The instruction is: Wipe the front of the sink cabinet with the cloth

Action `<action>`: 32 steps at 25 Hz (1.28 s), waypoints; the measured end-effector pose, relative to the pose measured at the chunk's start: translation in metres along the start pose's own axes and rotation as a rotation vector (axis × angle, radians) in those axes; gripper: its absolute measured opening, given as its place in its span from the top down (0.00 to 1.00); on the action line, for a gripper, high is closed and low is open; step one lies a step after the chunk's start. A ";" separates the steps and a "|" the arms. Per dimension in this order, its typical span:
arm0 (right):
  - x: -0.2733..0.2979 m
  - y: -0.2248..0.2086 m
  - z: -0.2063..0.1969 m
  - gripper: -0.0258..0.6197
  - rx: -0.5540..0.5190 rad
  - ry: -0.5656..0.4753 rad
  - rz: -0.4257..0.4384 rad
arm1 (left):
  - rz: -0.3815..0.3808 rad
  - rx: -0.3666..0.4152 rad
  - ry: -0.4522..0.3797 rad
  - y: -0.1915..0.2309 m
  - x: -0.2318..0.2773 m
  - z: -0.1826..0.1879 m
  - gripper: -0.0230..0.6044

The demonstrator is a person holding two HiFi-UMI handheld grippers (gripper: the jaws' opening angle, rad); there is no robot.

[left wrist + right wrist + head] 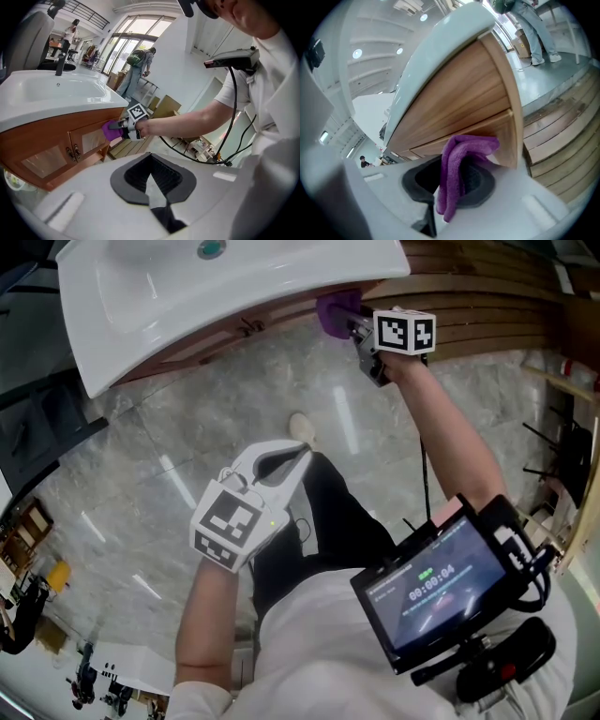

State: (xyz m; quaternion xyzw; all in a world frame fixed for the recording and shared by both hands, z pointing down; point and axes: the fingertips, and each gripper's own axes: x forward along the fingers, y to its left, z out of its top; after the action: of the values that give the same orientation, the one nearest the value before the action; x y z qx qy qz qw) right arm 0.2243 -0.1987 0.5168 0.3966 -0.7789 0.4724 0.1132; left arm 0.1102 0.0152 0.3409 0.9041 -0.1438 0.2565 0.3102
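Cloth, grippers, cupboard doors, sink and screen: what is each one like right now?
Purple cloth: pinched and folded, up against the cabinet front at its end corner.
Right gripper: shut on the cloth.
Left gripper: shut, holding nothing, away from the cabinet.
Cabinet doors: closed.
Sink: empty basin.
Screen: switched on.

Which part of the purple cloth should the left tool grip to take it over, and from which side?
Probably the folded tail of the purple cloth, which hangs loose behind the jaws of the right tool. Its front bunch is up against the wooden cabinet, so come from behind, away from the cabinet.
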 end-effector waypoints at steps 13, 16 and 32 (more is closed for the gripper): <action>-0.032 -0.024 -0.007 0.87 -0.094 0.030 -0.109 | 0.031 -0.015 -0.020 -0.004 -0.017 -0.012 0.95; -0.015 0.019 -0.037 0.87 -0.125 0.069 -0.055 | 0.045 -0.026 -0.042 -0.003 -0.035 -0.022 0.95; 0.214 0.321 -0.175 0.87 -0.203 0.258 0.304 | 0.248 -0.158 -0.154 0.021 -0.188 -0.118 0.95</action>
State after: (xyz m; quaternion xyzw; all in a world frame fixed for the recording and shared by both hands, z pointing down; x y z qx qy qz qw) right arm -0.1839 -0.0870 0.5193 0.1976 -0.8522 0.4502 0.1789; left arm -0.0984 0.0930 0.3274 0.8691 -0.2974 0.2108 0.3344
